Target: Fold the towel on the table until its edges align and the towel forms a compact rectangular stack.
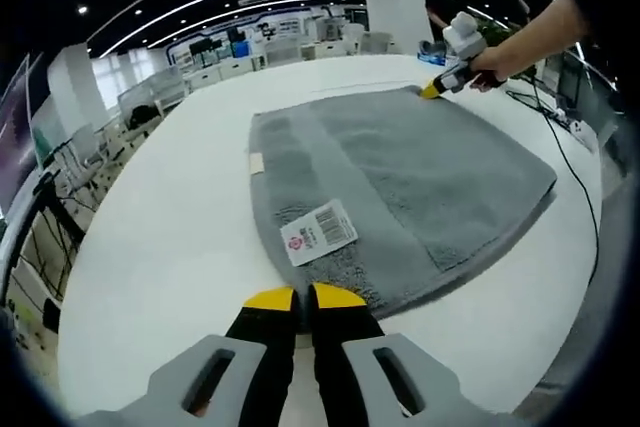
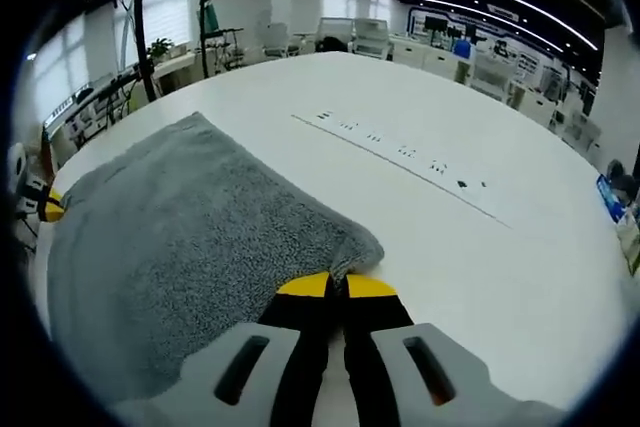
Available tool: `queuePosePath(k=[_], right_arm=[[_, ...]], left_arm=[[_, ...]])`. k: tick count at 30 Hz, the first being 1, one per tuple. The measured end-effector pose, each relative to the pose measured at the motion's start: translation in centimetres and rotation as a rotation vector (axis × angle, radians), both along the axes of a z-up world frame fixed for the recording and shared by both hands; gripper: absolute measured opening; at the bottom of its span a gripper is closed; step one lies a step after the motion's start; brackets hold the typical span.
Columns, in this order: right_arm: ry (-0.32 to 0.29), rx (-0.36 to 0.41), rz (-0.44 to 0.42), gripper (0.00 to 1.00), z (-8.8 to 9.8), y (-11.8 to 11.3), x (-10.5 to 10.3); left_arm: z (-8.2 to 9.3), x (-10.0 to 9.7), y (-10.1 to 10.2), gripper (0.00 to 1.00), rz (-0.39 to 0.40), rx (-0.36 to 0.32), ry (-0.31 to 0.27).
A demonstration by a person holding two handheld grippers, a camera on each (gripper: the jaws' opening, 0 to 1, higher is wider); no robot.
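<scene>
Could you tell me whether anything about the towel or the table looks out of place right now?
Nothing stands out. The grey towel lies flat on the white table, its white barcode label facing up, with the left gripper and right gripper each shut at a corner.

Towel [image 1: 400, 197] flat on table [image 1: 170, 237]
</scene>
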State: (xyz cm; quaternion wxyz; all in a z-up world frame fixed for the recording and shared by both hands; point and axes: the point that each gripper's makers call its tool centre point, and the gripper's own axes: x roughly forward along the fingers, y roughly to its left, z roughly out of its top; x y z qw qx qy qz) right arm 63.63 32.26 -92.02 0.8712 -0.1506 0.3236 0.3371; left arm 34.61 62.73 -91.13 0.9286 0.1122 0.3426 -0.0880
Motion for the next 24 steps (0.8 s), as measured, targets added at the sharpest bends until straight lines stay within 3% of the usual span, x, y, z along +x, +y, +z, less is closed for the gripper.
queuePosePath(k=[4,10,14,19,24], right_arm=[[-0.012,-0.015,-0.033,0.01,-0.1,-2.9,0.4],[-0.018,-0.074,-0.048,0.01,0.2,-6.5,0.4],[-0.020,-0.075,-0.080,0.01,0.7,-7.8,-0.4],[-0.058,-0.167,-0.052,0.01,1.3,-9.9,-1.2],[-0.050,-0.194,-0.049,0.01,0.8,-12.1,-0.5]], left_arm=[[-0.2,0.3,-3.1,0.05,-0.053,-0.065,0.010],[-0.2,0.5,-7.3,0.05,-0.151,-0.081,0.010],[-0.3,0.8,-8.7,0.05,-0.180,-0.094,0.003],[-0.3,1.4,-11.9,0.05,-0.264,-0.095,0.000],[-0.4,1.6,-13.7,0.05,-0.291,-0.099,-0.003]])
